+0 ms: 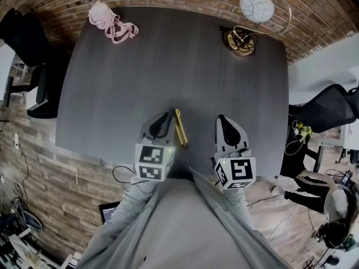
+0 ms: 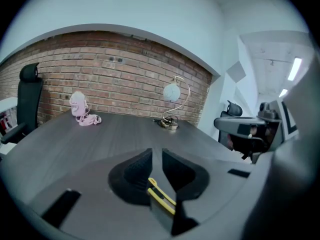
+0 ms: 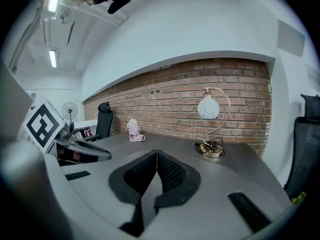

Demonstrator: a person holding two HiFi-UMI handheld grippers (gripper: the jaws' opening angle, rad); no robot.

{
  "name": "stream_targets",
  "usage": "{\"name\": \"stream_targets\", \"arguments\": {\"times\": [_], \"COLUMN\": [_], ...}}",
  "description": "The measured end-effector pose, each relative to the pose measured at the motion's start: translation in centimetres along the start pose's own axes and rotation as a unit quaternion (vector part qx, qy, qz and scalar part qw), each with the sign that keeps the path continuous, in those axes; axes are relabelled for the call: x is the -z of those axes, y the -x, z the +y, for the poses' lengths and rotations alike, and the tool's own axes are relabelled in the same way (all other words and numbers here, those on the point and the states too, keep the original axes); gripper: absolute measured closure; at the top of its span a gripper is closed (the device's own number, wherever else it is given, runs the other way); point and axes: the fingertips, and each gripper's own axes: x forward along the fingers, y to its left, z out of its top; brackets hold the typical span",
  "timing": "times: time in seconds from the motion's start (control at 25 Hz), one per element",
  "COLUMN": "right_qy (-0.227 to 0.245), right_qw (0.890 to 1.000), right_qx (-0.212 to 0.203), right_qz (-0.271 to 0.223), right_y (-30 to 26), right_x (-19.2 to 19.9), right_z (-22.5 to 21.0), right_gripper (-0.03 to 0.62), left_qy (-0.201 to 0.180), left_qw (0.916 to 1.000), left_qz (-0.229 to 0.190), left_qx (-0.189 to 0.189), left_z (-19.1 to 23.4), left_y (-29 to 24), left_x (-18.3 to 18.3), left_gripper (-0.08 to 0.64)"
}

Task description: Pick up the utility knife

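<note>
The utility knife [image 1: 180, 128], slim and yellow, lies flat on the dark grey table [image 1: 168, 66] near its front edge. My left gripper [image 1: 167, 115] hovers just to the knife's left, its tips level with the knife's far end. In the left gripper view the knife [image 2: 161, 195] shows low down, under the gripper [image 2: 157, 151], whose jaws stand a narrow slit apart with nothing between the pads. My right gripper [image 1: 220, 117] hangs over bare table to the knife's right. Its jaws [image 3: 156, 153] meet at the tips and hold nothing.
A pink bundle [image 1: 112, 22] lies at the table's far left corner. A brass lamp with a white globe [image 1: 249, 21] stands at the far right. Black office chairs stand off the left side [image 1: 28, 43] and the right side [image 1: 331, 108]. A brick wall runs behind.
</note>
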Motion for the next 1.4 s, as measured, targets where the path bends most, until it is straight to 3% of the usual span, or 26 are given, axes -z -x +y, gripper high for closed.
{"name": "stream_targets", "arguments": {"times": [0.08,0.4,0.64,0.92,1.4], "right_qy": [-0.001,-0.005,-0.009,-0.016,-0.026], "right_qw": [1.000,1.000,0.999,0.999,0.998], "right_qx": [0.000,-0.003,0.001,0.003,0.002], "right_qz": [0.003,0.020,0.032,0.041,0.053], "right_y": [0.1,-0.3,-0.6,-0.6,-0.7], "right_x": [0.3,1.8,2.9,3.8,5.0], "right_z": [-0.2,-0.5,-1.5,-2.3,-3.3], "right_gripper": [0.575,0.575,0.575,0.575,0.574], "left_qy": [0.008,0.041,0.066,0.080,0.056], "left_qw": [0.9999,0.9966,0.9917,0.9866,0.9782], "left_qz": [0.014,0.071,0.110,0.137,0.164], "left_qx": [-0.001,0.000,0.004,-0.036,-0.115], "left_z": [-0.2,-0.9,-2.0,-1.5,-0.8], "left_y": [-0.6,-2.7,-4.7,-6.2,-7.9], "left_x": [0.9,4.9,7.8,10.8,14.7], "left_gripper": [0.480,0.431,0.342,0.276,0.273]}}
